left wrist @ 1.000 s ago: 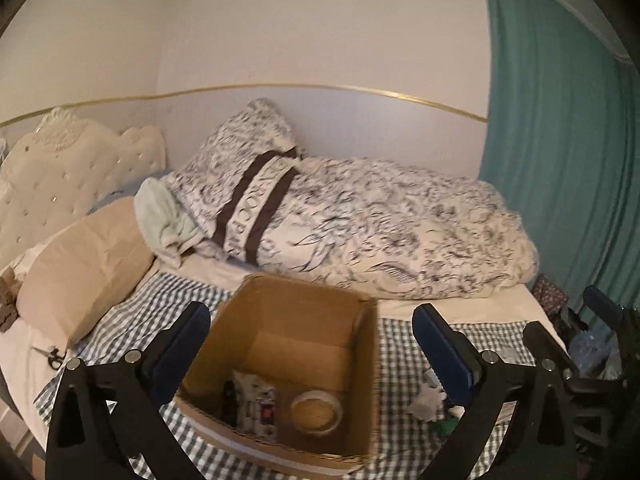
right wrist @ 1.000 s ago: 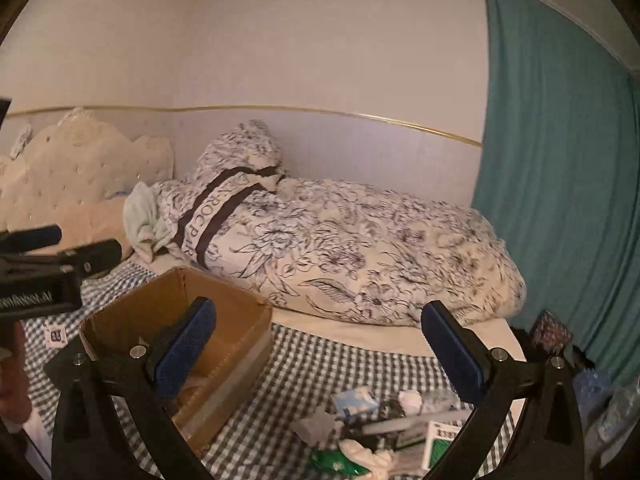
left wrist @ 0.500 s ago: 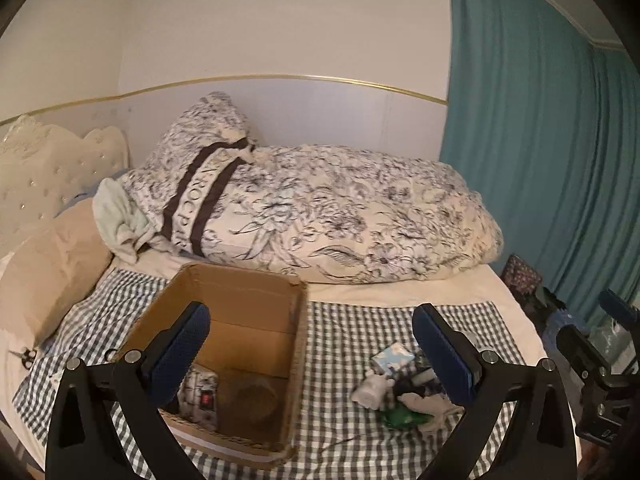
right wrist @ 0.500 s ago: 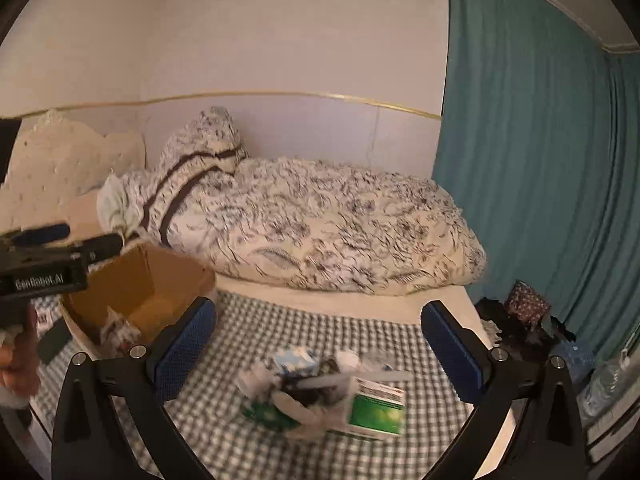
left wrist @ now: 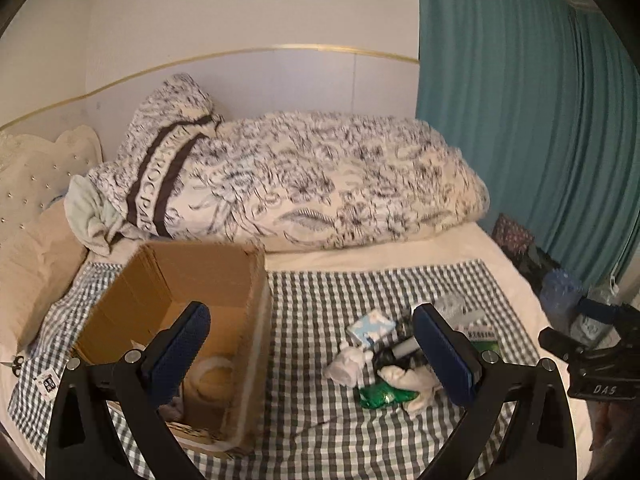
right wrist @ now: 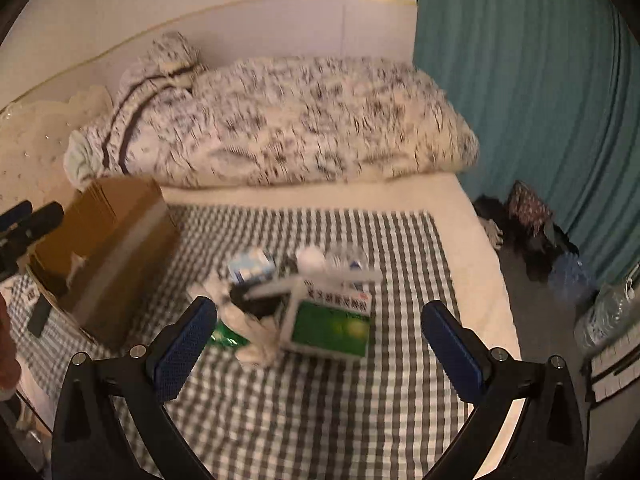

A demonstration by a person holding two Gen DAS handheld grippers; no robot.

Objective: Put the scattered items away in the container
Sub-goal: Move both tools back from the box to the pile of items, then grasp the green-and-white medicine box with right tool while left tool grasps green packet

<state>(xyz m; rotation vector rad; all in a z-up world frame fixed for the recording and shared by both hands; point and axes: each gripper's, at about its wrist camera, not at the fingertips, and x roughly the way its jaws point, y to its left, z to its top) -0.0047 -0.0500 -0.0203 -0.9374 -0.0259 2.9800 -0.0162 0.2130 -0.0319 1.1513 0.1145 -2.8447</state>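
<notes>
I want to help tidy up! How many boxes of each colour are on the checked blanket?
Brown open cardboard box: 1
Small blue-and-white carton: 1
Green-and-white flat carton: 1
Total: 3 boxes that can be made out

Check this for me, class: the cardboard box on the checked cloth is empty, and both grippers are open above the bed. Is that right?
One thing is wrong: the cardboard box is not empty. The left wrist view shows a roll of tape lying inside it. The rest holds: the box sits on the checked cloth, and the left gripper and right gripper are open.
</notes>
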